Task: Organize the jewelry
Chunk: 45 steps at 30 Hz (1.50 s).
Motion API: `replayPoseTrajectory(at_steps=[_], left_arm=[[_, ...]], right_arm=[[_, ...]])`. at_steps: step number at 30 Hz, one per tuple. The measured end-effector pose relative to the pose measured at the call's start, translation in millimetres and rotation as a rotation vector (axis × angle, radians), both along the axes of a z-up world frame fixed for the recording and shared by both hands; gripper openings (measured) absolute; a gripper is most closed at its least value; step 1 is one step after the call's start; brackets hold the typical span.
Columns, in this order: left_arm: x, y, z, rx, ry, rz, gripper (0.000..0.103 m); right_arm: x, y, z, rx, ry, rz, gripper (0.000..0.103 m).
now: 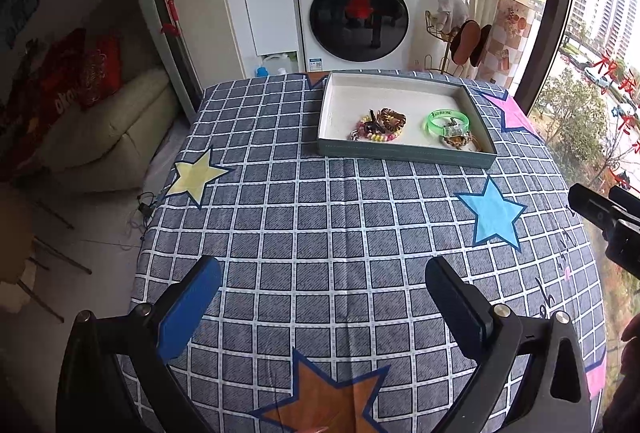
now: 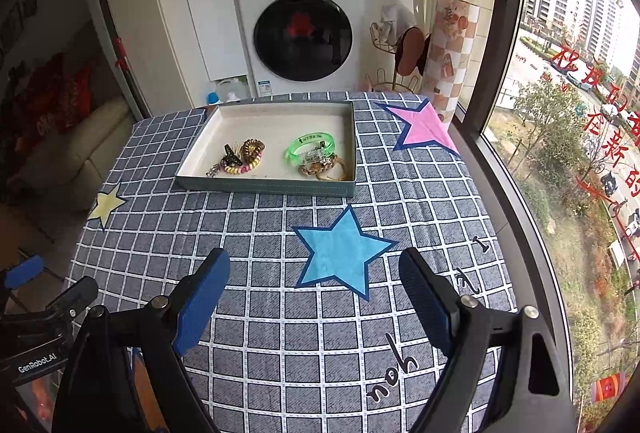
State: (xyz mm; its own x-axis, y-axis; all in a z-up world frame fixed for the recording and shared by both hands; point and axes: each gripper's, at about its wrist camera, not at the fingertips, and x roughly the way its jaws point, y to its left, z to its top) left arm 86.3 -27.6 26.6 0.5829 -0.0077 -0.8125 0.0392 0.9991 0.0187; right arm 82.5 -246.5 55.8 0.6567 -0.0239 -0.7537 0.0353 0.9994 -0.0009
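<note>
A shallow grey tray (image 1: 400,152) with a white lining sits at the far side of the table; it also shows in the right wrist view (image 2: 264,188). In it lie a pile of coiled hair ties and a dark clip (image 1: 380,126) (image 2: 240,157), a green bangle (image 1: 446,121) (image 2: 310,148) and a braided brown bracelet (image 1: 460,142) (image 2: 326,167). My left gripper (image 1: 322,297) is open and empty above the near tablecloth. My right gripper (image 2: 314,285) is open and empty near the blue star, well short of the tray.
The table wears a blue checked cloth (image 1: 320,225) with coloured stars. A washing machine (image 1: 356,9) stands behind it, a sofa (image 1: 100,137) to the left, a large window (image 2: 568,113) to the right. The right gripper's body (image 1: 608,217) shows at the right edge of the left wrist view.
</note>
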Motion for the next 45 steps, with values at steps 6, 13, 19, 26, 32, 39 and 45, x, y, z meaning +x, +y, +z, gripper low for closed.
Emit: replayPoseTrajectory(at_steps=[6, 13, 19, 26, 32, 39, 45], left_arm=[[-2.2, 2.4, 1.3, -0.004, -0.001, 0.007, 0.103], [-3.8, 0.0, 5.6, -0.010, -0.009, 0.004, 0.103], [-4.3, -4.2, 7.1, -0.002, -0.015, -0.007, 0.103], [-4.2, -5.9, 8.5, -0.002, -0.019, -0.009, 0.103], [-3.8, -6.0, 8.6, -0.003, -0.019, -0.011, 0.103], [-2.7, -7.2, 8.0, 0.000, -0.016, -0.014, 0.103], [-2.4, -7.5, 7.9, -0.001, -0.016, -0.013, 0.103]], right_arm=[[-2.6, 0.4, 2.1, -0.006, -0.005, -0.002, 0.088], [-4.4, 1.7, 2.9, -0.007, -0.004, 0.001, 0.088], [-5.0, 2.1, 2.7, -0.008, -0.008, 0.002, 0.088], [-6.0, 1.5, 3.4, -0.006, -0.008, 0.000, 0.088], [-6.5, 1.2, 4.3, -0.006, -0.010, 0.002, 0.088], [-6.1, 1.5, 4.5, -0.006, -0.009, -0.001, 0.088], [-6.9, 2.0, 4.5, -0.006, -0.009, 0.000, 0.088]])
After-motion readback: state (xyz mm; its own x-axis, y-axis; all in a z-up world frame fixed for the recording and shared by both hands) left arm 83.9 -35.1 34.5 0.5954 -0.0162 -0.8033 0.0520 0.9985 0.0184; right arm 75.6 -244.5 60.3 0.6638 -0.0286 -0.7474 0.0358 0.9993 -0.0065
